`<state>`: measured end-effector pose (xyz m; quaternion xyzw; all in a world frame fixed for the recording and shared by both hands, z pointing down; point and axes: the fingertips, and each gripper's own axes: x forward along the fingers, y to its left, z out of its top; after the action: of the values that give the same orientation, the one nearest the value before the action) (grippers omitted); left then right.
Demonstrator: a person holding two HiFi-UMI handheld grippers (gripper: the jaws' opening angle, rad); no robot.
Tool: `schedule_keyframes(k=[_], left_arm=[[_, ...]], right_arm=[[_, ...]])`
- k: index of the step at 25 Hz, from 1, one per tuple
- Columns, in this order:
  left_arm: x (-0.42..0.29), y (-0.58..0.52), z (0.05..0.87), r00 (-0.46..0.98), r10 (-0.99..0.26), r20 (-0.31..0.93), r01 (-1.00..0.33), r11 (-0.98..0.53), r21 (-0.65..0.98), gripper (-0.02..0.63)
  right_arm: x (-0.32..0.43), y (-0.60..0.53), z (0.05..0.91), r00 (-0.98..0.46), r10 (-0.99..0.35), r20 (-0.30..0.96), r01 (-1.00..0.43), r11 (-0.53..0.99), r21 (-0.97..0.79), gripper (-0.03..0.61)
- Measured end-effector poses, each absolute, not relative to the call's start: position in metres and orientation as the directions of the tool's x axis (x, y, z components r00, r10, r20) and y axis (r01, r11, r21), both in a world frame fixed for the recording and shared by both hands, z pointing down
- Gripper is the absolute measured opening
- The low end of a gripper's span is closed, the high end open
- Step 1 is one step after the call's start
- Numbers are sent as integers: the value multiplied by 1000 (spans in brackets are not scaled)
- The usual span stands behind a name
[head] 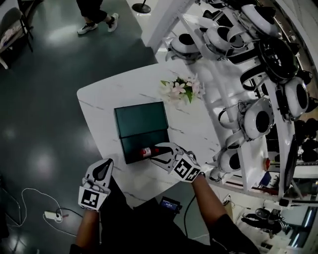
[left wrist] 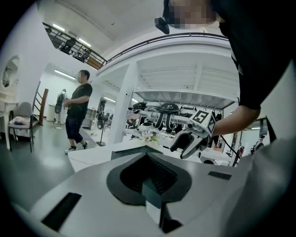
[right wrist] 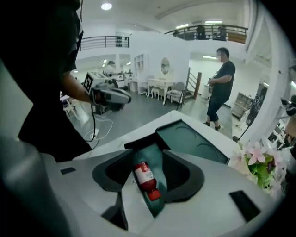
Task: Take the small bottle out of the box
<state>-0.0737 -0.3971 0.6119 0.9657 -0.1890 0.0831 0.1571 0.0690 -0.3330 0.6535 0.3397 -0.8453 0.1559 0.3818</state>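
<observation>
A dark green box (head: 130,147) lies open on the white marble table (head: 107,94), its lid (head: 141,119) folded flat behind it. A small red bottle (head: 145,152) with a white label lies on its side inside the box. My right gripper (head: 155,152) reaches into the box from the right. In the right gripper view its jaws stand apart with the bottle (right wrist: 145,178) lying between them, not pressed. My left gripper (head: 105,163) hovers off the table's near edge, left of the box. Its jaws meet with nothing between them (left wrist: 155,187).
A pink and white flower bunch (head: 181,89) sits at the table's far right. A white rack of headsets (head: 258,119) stands close to the right. A person (head: 97,15) walks on the dark floor beyond. A power strip and cable (head: 52,216) lie on the floor at the lower left.
</observation>
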Motion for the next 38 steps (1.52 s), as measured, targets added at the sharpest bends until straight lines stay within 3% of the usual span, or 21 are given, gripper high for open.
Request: schedule_keyframes(k=[8,19,23,27,32,38], left_arm=[[-85,-401,648,918,-304,256,-378,-867,325,14],[-98,-391,670,906,-319,279,-407,-839,363,14],[-98,-384,672,907,-317,277,-404,-837,368,14],[-105,-383,678,903,-317,292,-414,-826,383,14],[-103,-389,674,908,-325,265,-408,-832,377,14],[-94,-389,644,934,-282,221,-344,-878,332,14]], right_arm=[[76,-328,737,-383,-162,909,-520,852,-67,212],[69,-330,772,-353,142,925,-445,844,-299,223],[68,-332,791,-251,130,959,-426,875,-230,236],[66,-338,794,-258,93,962,-520,825,-220,239],[66,-342,796,-233,57,971,-539,823,-178,235],[64,-371,739,-332,-233,914,-669,741,-54,233]])
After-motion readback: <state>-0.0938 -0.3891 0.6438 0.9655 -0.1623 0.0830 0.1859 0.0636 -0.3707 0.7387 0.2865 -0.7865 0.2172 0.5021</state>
